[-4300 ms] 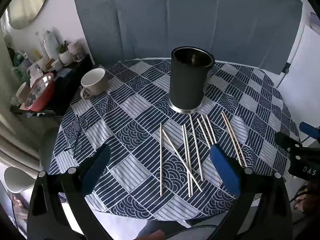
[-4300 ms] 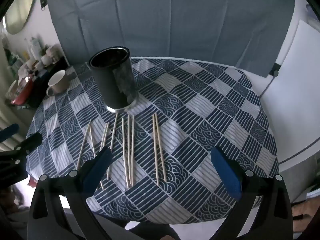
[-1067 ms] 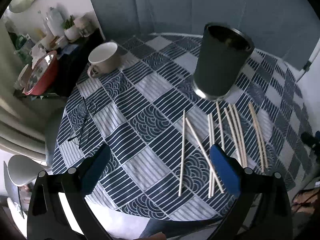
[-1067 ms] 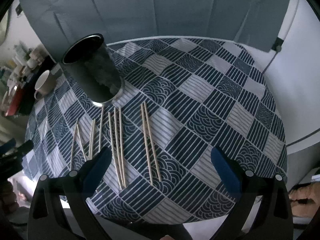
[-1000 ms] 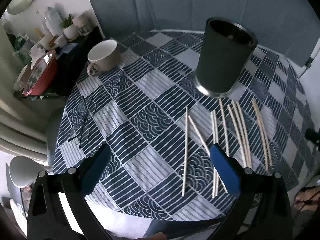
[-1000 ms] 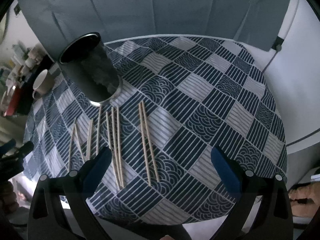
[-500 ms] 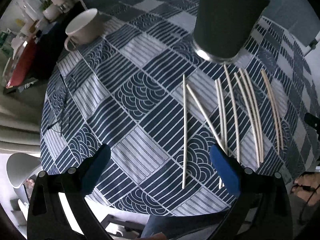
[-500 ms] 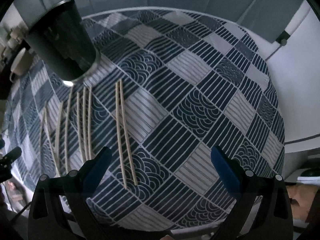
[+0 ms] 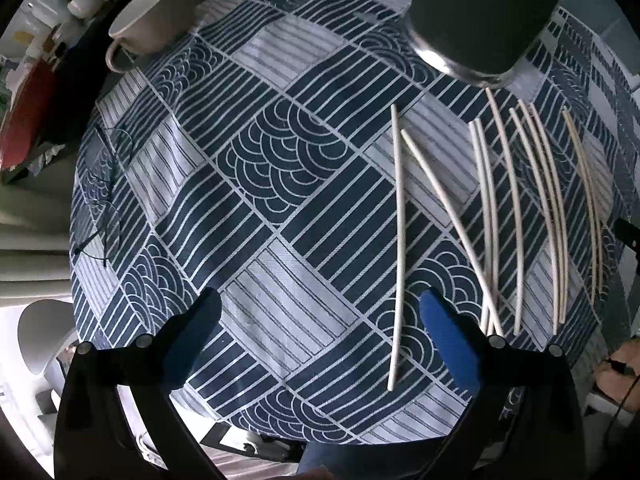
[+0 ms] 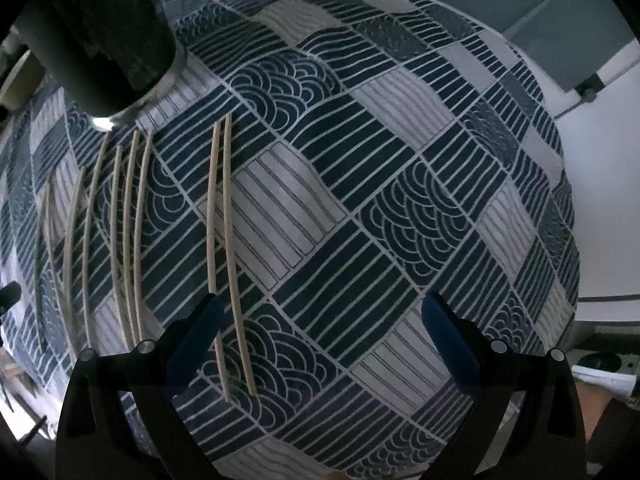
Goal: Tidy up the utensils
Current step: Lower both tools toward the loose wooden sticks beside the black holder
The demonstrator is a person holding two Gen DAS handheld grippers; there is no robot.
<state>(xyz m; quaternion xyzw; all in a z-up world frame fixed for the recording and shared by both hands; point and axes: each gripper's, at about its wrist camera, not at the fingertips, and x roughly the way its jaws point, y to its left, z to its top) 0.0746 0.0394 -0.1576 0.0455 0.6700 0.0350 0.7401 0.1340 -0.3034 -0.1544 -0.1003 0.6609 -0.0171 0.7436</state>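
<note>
On the patterned tablecloth (image 9: 256,208), chopsticks (image 9: 399,240) lie loose beside the dark cup (image 9: 480,20). Both the left gripper (image 9: 320,320) and right gripper (image 10: 320,320) hang wide apart, holding nothing. Next, each needs to pinch a stick.

Chopsticks (image 9: 400,240) beside dark holder (image 9: 480,12)

A round table (image 9: 256,320) carries a patterned cloth (image 9: 320,216). On the cloth, toward the far side, stands a tall holder (image 9: 480,20). Near of the holder lie the chopsticks (image 9: 400,240), spread side by side in a row running left to right, each pointing from far to near; one (image 9: 448,216) slants across toward its right neighbours. At the far left stands a mug (image 9: 152,20). A pair of glasses (image 9: 104,200) lies at the cloth's left edge. The rightmost chopstick pair (image 10: 224,248) lies apart from the rest.
</note>
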